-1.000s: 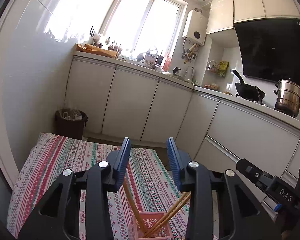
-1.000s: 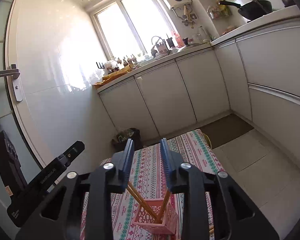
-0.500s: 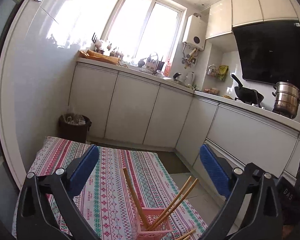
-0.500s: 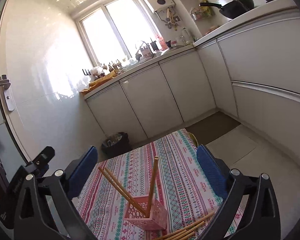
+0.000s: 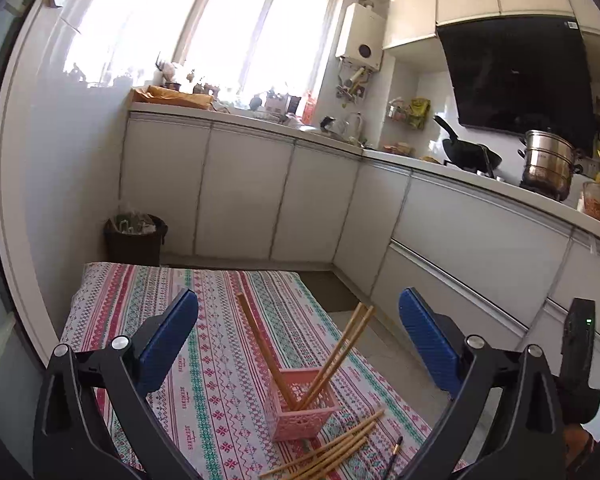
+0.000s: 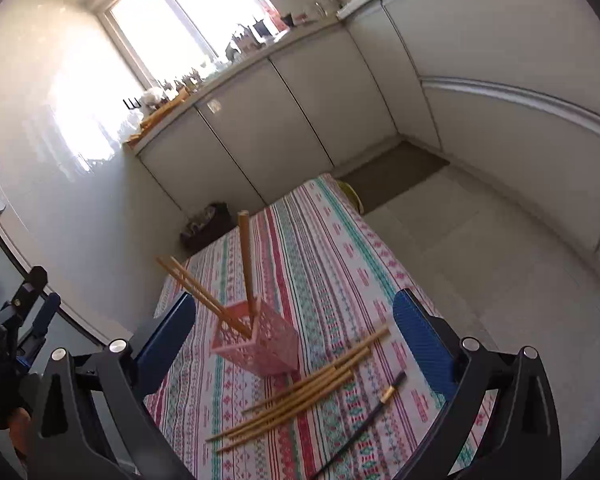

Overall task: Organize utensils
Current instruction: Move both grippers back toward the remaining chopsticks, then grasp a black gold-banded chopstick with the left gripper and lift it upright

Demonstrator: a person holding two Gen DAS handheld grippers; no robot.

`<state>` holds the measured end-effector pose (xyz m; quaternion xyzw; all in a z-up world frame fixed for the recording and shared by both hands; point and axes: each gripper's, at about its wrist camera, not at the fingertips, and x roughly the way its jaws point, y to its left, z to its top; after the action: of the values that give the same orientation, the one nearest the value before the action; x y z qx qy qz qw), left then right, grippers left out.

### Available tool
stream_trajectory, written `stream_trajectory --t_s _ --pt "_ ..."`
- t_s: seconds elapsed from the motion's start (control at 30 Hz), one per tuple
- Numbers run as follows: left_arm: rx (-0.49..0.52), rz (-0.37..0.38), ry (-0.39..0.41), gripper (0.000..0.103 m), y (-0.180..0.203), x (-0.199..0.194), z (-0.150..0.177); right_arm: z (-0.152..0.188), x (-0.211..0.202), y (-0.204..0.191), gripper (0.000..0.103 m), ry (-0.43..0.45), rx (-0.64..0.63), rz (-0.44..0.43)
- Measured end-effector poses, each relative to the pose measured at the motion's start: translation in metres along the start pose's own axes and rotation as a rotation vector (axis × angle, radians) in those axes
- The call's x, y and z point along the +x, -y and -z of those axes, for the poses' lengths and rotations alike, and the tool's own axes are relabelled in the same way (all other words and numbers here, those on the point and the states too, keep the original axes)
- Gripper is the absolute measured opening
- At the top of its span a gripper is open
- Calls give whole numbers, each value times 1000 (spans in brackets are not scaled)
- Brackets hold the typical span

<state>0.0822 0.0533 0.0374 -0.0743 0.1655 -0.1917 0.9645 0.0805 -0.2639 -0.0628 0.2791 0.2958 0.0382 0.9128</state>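
A pink lattice basket (image 5: pixel 302 410) (image 6: pixel 256 346) stands on the striped tablecloth (image 5: pixel 220 360) (image 6: pixel 324 264) with three wooden chopsticks (image 5: pixel 260 344) (image 6: pixel 245 256) leaning in it. Several loose wooden chopsticks (image 5: pixel 332 448) (image 6: pixel 300 386) lie beside the basket. A black chopstick with a gold band (image 6: pixel 364 416) (image 5: pixel 394 454) lies next to them. My left gripper (image 5: pixel 298 344) is open and empty above the basket. My right gripper (image 6: pixel 294 344) is open and empty above the basket and the loose chopsticks.
White kitchen cabinets (image 5: pixel 240 200) run along the back and right. A dark bin (image 5: pixel 134 236) stands on the floor past the table's far end. A wok (image 5: pixel 470 156) and a steel pot (image 5: pixel 548 166) sit on the counter. The other gripper's body shows at the left edge (image 6: pixel 4 344).
Both grippers have opened wide from nearly shut. Both have drawn back and up from the basket, so more of the table and the loose chopsticks show. The right view has tilted downward.
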Motion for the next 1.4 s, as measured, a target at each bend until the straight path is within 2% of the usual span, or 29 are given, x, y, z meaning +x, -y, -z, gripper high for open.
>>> stream_trajectory --t_s 0.03,0.1,0.17,0.23,0.3,0.37,0.5,0.57,0.67,0.9,0.93,0.97,1.03,1.13,1.23,1.3,1.4 --pt "16 41 -49 96 3 1 3 7 2 9 96 -39 19 23" --pt "82 108 -233 96 16 12 15 20 9 28 96 -143 65 70" --pt "206 101 -471 96 37 27 47 34 19 49 96 -256 113 97" --pt "299 75 -627 94 52 32 91 44 32 66 96 -369 153 122" --pt "330 103 -785 86 63 40 134 52 48 77 96 -469 197 123" --pt "365 116 -898 69 69 45 166 61 62 79 96 -548 222 95" --pt "419 132 -1030 62 73 52 203 67 76 72 96 -585 209 106" --pt "443 125 -1068 48 74 58 216 68 77 74 96 -578 228 98" --pt "468 123 -1109 34 74 63 232 65 76 78 96 -568 249 104" --pt "487 144 -1136 27 81 69 249 61 75 83 96 -575 259 117" --pt "485 146 -1132 24 81 70 249 62 76 84 96 -580 263 116" --pt "479 153 -1134 16 81 71 249 62 77 84 96 -583 266 119" --pt "470 152 -1135 6 81 74 250 63 80 85 96 -587 278 124" --pt "465 149 -1131 6 86 73 249 64 85 87 92 -601 308 120" --pt "428 153 -1121 6 82 70 247 67 93 87 82 -632 333 129" --pt "402 139 -1087 6 72 66 237 70 101 85 71 -659 347 136" --pt "339 138 -1016 6 60 61 216 73 111 76 62 -668 326 182"
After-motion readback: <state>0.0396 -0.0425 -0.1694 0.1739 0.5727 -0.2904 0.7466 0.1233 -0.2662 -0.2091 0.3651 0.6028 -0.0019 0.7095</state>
